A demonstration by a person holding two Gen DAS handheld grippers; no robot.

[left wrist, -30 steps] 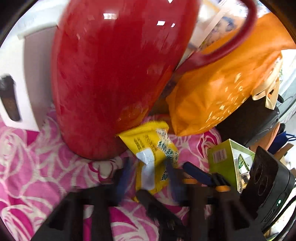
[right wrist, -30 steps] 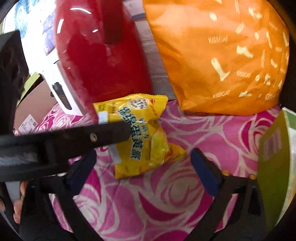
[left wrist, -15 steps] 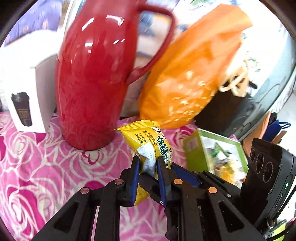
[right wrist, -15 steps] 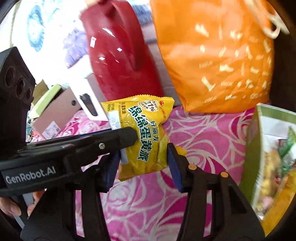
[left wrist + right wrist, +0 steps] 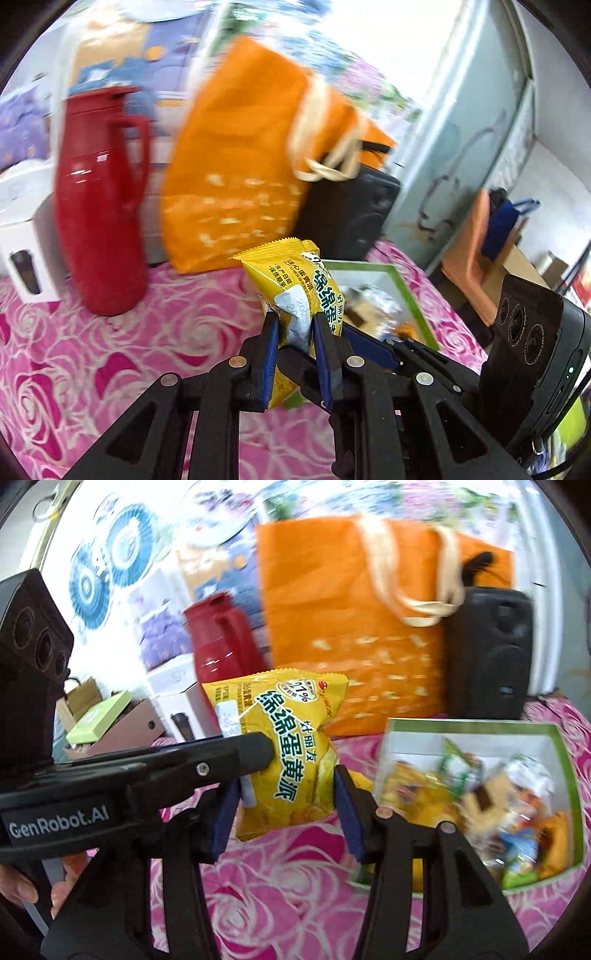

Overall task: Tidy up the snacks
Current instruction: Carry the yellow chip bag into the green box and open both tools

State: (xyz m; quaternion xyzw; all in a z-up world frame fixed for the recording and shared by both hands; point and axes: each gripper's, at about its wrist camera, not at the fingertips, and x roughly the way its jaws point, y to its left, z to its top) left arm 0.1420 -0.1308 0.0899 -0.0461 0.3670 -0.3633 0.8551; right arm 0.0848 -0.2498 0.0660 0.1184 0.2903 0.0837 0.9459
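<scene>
Snack packet, yellow, pinched upright in left gripper, raised above pink rose-print cloth. Right gripper: jaws partly open, flanking packet; contact cannot be told. Green-rimmed snack box lies just beside, right.

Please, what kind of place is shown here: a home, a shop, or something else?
Most likely a lived-in home. A pink rose-patterned cloth covers the surface; a red thermos jug, an orange tote bag and a green-rimmed snack box crowd it.
</scene>
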